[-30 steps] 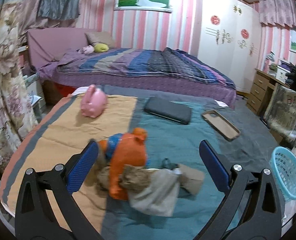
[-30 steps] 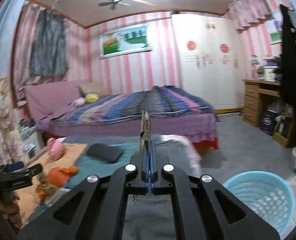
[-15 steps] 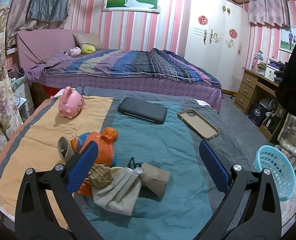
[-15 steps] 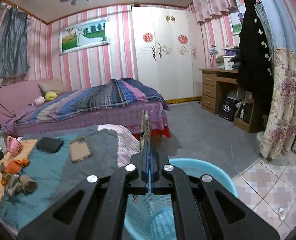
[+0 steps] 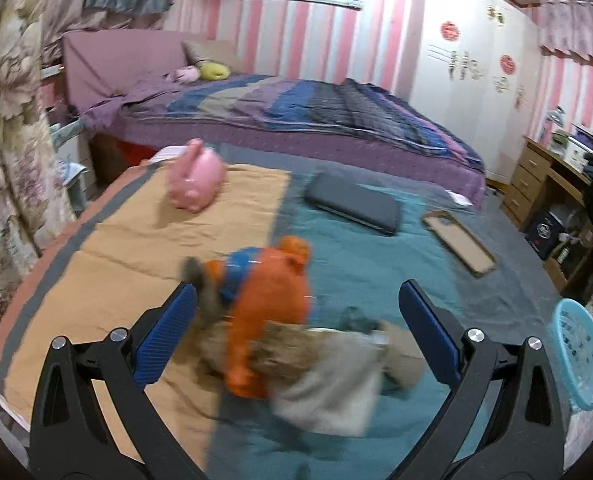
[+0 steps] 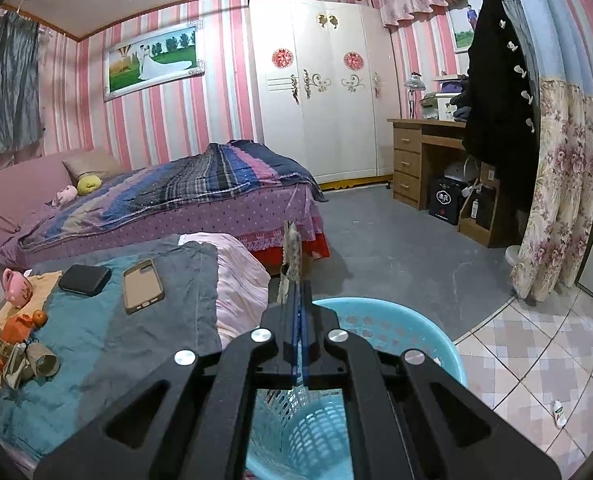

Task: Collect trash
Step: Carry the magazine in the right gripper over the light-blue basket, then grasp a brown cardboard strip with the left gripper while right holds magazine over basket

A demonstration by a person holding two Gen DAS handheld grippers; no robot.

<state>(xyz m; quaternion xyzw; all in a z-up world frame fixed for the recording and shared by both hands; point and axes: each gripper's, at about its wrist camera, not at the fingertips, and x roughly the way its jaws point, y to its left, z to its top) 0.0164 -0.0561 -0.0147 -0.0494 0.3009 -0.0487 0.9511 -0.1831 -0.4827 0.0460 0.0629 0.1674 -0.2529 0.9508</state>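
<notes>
Right gripper over round light-blue plastic mesh basket, jaws pinching a thin flat scrap of wrapper.

Left gripper, jaws standing wide and holding nothing, is hovering over the blurred heap of crumpled brown and grey trash beside an orange stuffed toy, on the teal blanket left of the basket.

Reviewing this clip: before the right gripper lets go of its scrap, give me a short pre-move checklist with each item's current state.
1. Right gripper jaws shut on the flat scrap: ok.
2. Blue basket below the right gripper: ok.
3. Scrap tip inside the basket rim: not ok, it sticks out past the far rim.
4. Left gripper jaws open: ok.
5. Trash pile between the left jaws: ok.
6. Left pads touching the pile: cannot tell, blurred.
</notes>
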